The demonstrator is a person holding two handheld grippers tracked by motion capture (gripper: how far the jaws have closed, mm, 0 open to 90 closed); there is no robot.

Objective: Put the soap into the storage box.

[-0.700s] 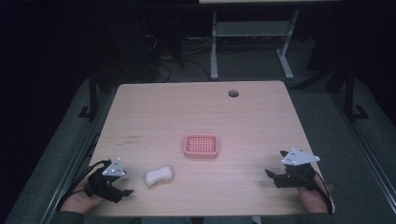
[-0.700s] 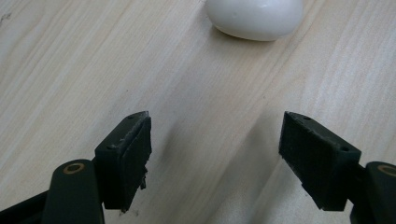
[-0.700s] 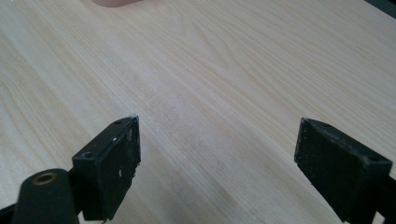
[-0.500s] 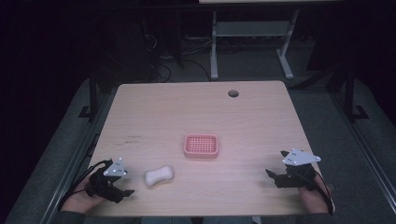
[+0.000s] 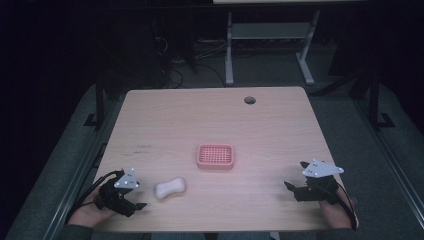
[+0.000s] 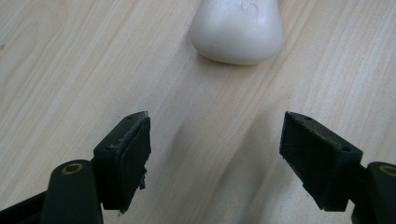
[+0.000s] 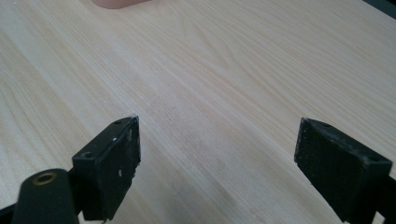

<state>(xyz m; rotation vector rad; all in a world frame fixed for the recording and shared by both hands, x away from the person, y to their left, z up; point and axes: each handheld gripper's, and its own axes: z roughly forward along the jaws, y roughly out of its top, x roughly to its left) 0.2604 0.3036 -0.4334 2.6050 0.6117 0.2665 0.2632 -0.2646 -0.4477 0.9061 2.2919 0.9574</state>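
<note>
Nearest, at the table's front edge: left gripper low at the left corner, held in a hand coming in from the bottom, grey three-cornered plate on top, cable looping off its rear. Jaws spread wide, nothing between the pads, bare wood in the gap. Same in the left gripper view: left gripper with its black pads far apart, just above the wood grain, tips aimed at the white soap bar.

At the right front corner: right gripper, also hand-held, pale plate on top, jaws pointing leftward across the table. In the right gripper view, right gripper with pads wide apart and empty, plain wood between and beyond them, a sliver of the pink soap dish at the top edge.

A little farther in: white soap bar, waisted like a bone, lying flat on the wood just beside the left gripper's tips, apart from them, untouched. Well apart from the right gripper.

Farther, near the table's middle: pink soap dish, rectangular, ridged inside, empty, near the soap bar but not touching it.

Beyond, toward the far edge: a round cable hole in the tabletop.

Past the table, in the dark: pale legs of a second desk, loose cables on the floor.
</note>
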